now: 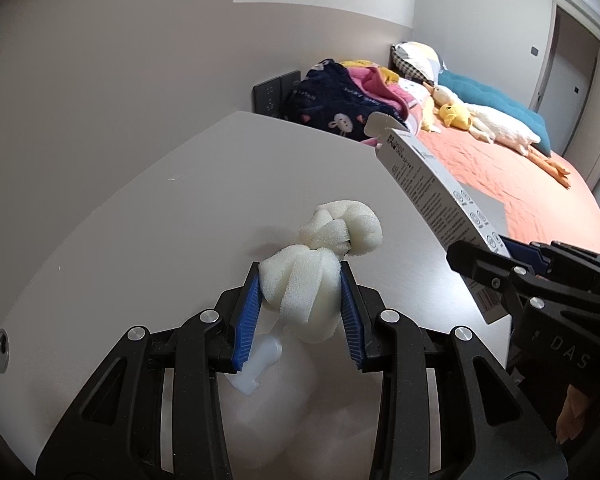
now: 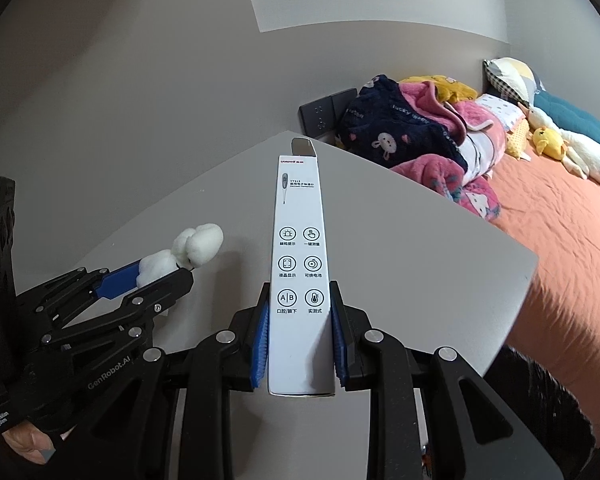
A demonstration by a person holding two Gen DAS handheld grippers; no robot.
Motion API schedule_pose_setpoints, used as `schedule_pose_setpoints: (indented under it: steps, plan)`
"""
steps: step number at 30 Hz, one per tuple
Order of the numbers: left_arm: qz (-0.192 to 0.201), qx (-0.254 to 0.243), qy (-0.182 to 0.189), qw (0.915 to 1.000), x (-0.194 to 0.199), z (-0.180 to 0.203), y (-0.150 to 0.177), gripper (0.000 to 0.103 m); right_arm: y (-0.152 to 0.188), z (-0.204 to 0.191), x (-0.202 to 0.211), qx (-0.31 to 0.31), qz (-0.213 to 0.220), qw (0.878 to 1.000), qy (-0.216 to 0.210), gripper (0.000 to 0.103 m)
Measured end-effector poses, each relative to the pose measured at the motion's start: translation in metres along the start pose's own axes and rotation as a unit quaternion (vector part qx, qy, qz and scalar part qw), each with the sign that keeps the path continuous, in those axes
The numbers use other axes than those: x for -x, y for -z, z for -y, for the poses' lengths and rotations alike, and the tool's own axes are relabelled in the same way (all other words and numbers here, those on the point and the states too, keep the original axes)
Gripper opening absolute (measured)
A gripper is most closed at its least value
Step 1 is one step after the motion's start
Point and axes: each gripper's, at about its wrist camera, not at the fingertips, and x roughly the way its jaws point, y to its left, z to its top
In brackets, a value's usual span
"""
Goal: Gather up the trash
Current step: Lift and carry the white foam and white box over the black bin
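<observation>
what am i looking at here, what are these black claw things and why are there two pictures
The claws are two hand-held grippers, each carried by a person, no robot arm. Each picture comes from a camera mounted on one gripper, looking along its fingers. The left gripper is shut on a wad of white foam; a small white plastic bottle shows below it, over the grey table. The right gripper is shut on a long white thermometer box. Each camera also catches the other gripper. Behind is a bed with piled clothes and plush toys.
</observation>
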Motion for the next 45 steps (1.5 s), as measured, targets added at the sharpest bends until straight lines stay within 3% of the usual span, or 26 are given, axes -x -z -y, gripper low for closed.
schedule_pose_setpoints:
  steps: [27, 45]
  plan:
    - [0.023, -0.028, 0.028, 0.9989, 0.072, 0.054, 0.043, 0.036, 0.067, 0.012, 0.103, -0.027, 0.034, 0.999, 0.008, 0.028]
    - [0.021, -0.058, 0.063, 0.9961, 0.08, 0.1, 0.063, 0.038, 0.105, 0.053, 0.142, -0.067, 0.047, 0.996, 0.033, 0.028]
